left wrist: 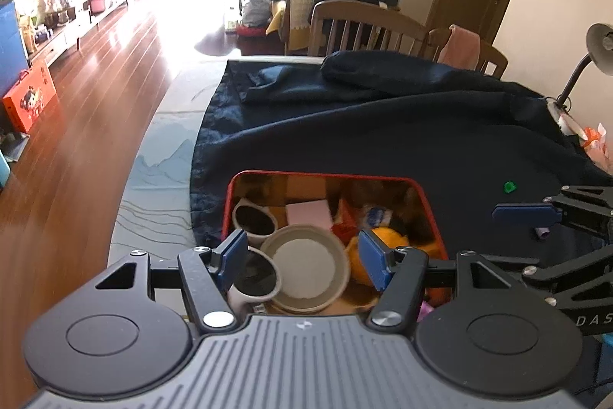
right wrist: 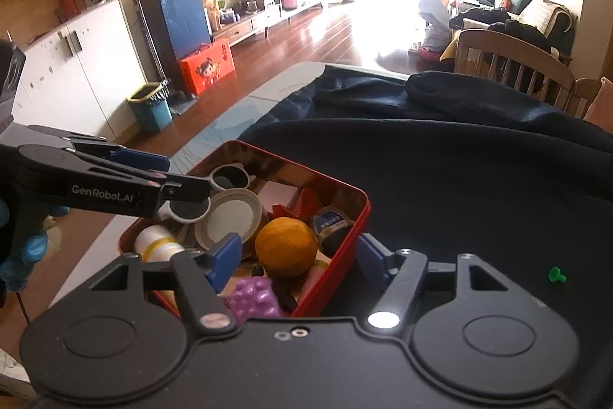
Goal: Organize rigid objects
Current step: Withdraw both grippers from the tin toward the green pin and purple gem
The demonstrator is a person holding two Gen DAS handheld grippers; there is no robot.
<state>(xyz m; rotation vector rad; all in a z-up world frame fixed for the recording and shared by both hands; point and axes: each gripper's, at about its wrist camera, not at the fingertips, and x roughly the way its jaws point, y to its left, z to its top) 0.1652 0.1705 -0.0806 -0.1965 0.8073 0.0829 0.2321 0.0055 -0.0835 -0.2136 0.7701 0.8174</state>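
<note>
red tin box [right wrist: 345, 217] sits on a dark cloth [right wrist: 479, 186] on the table, full of small things: white sunglasses [left wrist: 254, 219], a round lid [left wrist: 306, 267], an orange ball [right wrist: 285, 246], maybe a purple bumpy toy [right wrist: 254, 298]. left gripper [left wrist: 302, 261] and right gripper [right wrist: 297, 261] hang over it, jaws spread, holding nothing. a tiny green thing [left wrist: 509, 186] lies nearby.
</note>
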